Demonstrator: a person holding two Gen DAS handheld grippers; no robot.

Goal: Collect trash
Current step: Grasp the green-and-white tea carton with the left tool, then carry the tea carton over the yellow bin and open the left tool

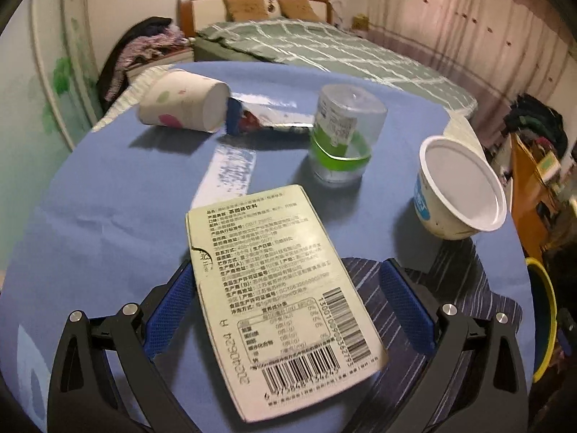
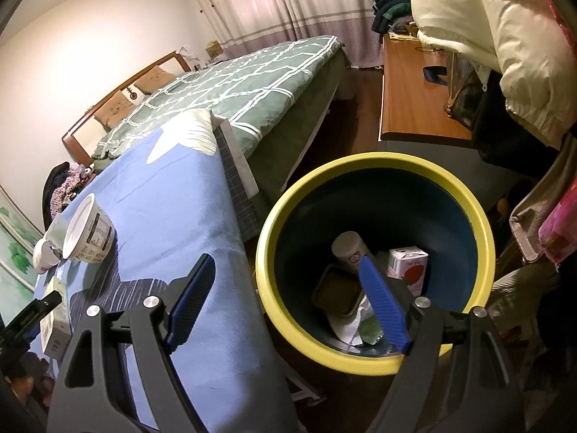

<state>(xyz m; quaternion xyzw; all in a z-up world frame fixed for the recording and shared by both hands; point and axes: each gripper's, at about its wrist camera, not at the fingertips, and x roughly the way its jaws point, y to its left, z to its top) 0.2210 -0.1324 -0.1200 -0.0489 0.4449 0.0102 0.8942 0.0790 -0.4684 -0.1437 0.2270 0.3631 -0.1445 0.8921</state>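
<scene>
A flat pale box (image 1: 285,299) lies printed side up at the near edge of the tabletop (image 1: 108,195), with Chinese text headed 茶固体饮料, a nutrition table and two barcodes. The left hand-held gripper (image 1: 285,288) is spread wide around it, the left blue pad at the box's edge and the right pad apart from it, so nothing is gripped. Farther back, a paper cup (image 1: 184,103) lies on its side beside a foil wrapper (image 1: 267,117). A clear green-banded bottle (image 1: 342,133) stands mid-table, its label too blurred to read. A white tub (image 1: 458,187) lies tipped at the right edge. The right hand-held gripper (image 2: 288,303) hangs open and empty over the yellow-rimmed bin (image 2: 360,361) beside the tabletop; inside sit a carton (image 2: 409,265), a jar (image 2: 348,249) and a tray (image 2: 337,292).
</scene>
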